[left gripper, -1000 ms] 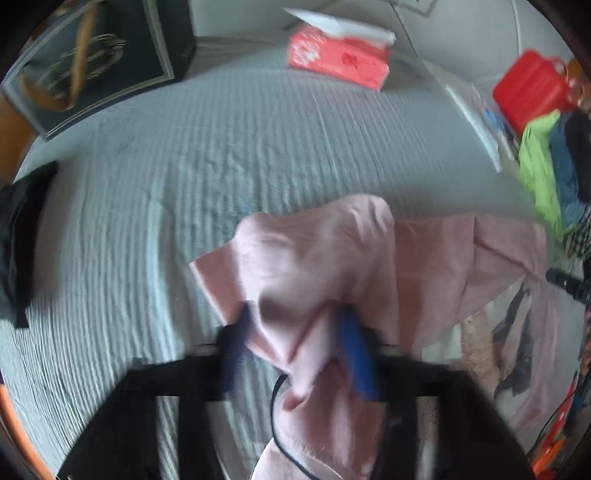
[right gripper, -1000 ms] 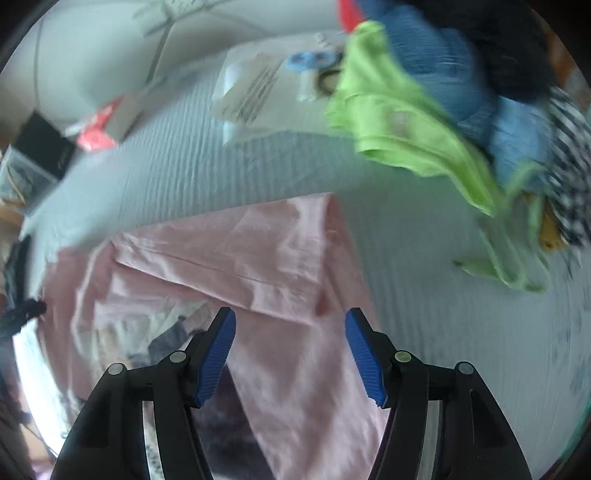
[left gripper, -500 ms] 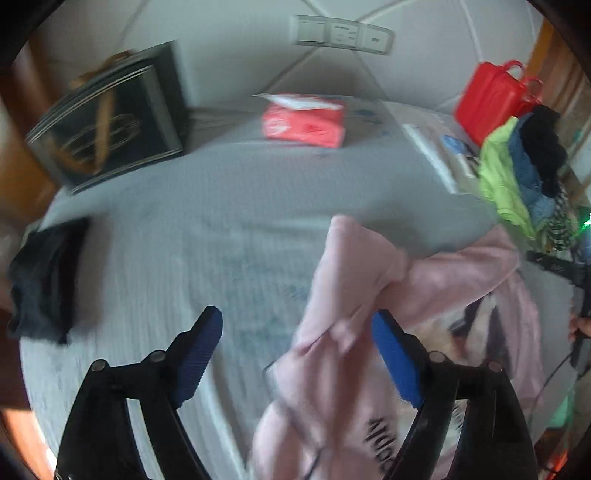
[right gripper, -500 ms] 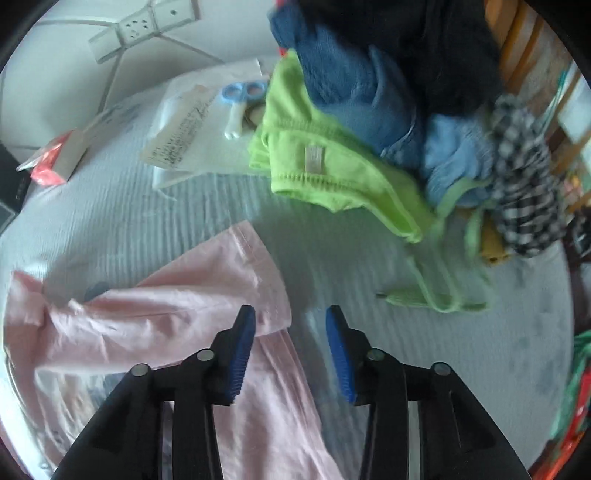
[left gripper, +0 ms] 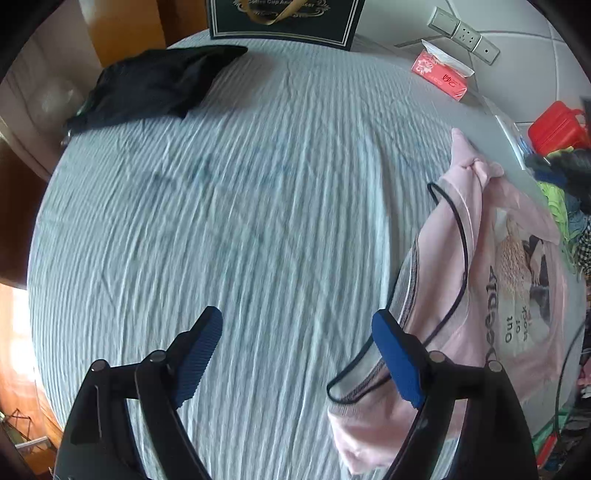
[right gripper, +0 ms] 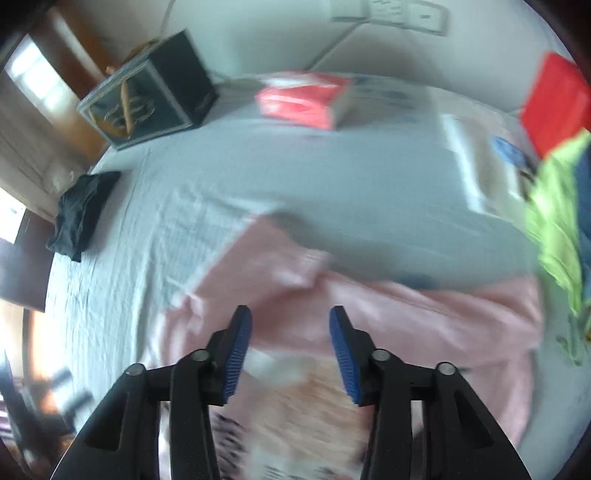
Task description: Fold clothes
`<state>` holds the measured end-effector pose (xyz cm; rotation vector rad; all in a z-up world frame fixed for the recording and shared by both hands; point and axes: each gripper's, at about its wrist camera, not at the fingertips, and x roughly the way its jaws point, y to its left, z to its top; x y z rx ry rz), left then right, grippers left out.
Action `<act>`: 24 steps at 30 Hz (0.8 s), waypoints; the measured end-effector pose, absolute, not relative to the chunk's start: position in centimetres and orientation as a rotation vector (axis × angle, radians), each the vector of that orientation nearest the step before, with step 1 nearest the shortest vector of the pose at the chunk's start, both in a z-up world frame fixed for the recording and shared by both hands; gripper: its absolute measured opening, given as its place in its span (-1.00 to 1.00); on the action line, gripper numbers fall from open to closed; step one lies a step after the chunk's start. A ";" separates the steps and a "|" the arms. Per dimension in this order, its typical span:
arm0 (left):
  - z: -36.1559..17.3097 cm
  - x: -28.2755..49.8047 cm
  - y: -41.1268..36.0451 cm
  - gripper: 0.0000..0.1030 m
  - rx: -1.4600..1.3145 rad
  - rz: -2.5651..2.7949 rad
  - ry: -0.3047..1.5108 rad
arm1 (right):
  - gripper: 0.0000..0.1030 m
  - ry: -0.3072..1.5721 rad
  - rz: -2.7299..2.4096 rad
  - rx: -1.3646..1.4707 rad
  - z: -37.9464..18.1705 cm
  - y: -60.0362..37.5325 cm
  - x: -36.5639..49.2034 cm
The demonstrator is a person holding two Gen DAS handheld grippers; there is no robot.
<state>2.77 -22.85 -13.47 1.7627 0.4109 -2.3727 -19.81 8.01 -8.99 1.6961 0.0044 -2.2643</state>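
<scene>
Left gripper [left gripper: 295,354] spread, pink shirt [left gripper: 509,280] just right

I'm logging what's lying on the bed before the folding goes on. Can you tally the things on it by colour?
Pink: 1, the printed shirt
Black: 2, the folded garment and the gift bag
Red: 2, the tissue pack and the plastic case
Mixed colours: 1, the clothes heap
Total: 6

Both wrist views look down across the bedspread [left gripper: 258,184], sharing the pink shirt [right gripper: 424,314].
</scene>
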 end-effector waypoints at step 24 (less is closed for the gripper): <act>-14.8 9.8 -9.7 -0.77 1.745 -2.368 0.617 | -0.68 -0.100 -2.222 1.902 -14.7 30.9 -11.1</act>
